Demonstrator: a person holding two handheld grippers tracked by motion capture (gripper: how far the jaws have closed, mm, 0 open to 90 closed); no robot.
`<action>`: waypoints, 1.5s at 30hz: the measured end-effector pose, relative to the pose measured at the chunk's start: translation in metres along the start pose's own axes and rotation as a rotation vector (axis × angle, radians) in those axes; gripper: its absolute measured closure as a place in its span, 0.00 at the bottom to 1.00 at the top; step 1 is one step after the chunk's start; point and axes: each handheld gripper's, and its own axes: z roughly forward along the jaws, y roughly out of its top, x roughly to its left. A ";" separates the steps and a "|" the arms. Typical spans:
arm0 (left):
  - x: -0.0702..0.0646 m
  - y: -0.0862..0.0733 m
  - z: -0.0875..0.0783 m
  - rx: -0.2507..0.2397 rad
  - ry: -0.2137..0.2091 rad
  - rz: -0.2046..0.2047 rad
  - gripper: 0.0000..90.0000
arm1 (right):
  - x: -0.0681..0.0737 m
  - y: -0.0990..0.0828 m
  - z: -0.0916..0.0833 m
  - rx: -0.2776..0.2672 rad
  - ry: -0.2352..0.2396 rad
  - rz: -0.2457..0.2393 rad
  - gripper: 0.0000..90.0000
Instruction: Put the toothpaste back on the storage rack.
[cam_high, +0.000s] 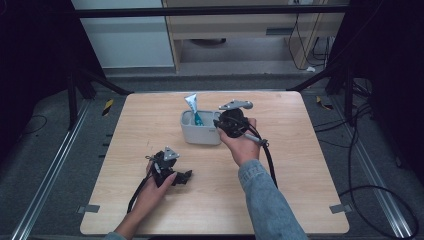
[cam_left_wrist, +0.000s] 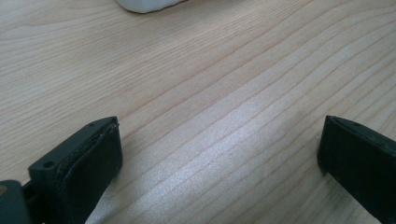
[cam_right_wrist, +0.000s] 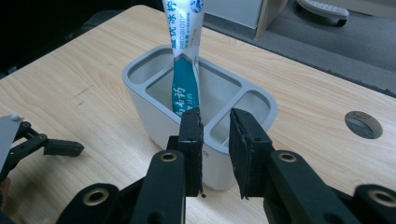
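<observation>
My right gripper (cam_right_wrist: 215, 154) sits at the bottom middle of the right gripper view, its jaws almost closed with nothing between them, just in front of the white holder (cam_right_wrist: 163, 119). The toothpaste tube (cam_right_wrist: 184, 70) stands up in the holder's middle slot, near the top middle. My left gripper (cam_high: 172, 172) rests low and left on the wooden table (cam_high: 295, 165), jaws wide apart and holding nothing.
</observation>
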 end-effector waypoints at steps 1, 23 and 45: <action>0.000 0.000 0.000 0.000 0.000 0.000 0.00 | -0.002 -0.001 -0.002 -0.004 0.000 0.000 0.82; 0.000 0.000 0.000 0.000 -0.002 0.000 0.00 | -0.020 -0.025 -0.020 -0.060 -0.030 0.041 0.47; 0.000 0.000 0.000 0.002 0.000 0.001 0.00 | -0.053 -0.063 -0.041 -0.029 -0.059 0.066 0.11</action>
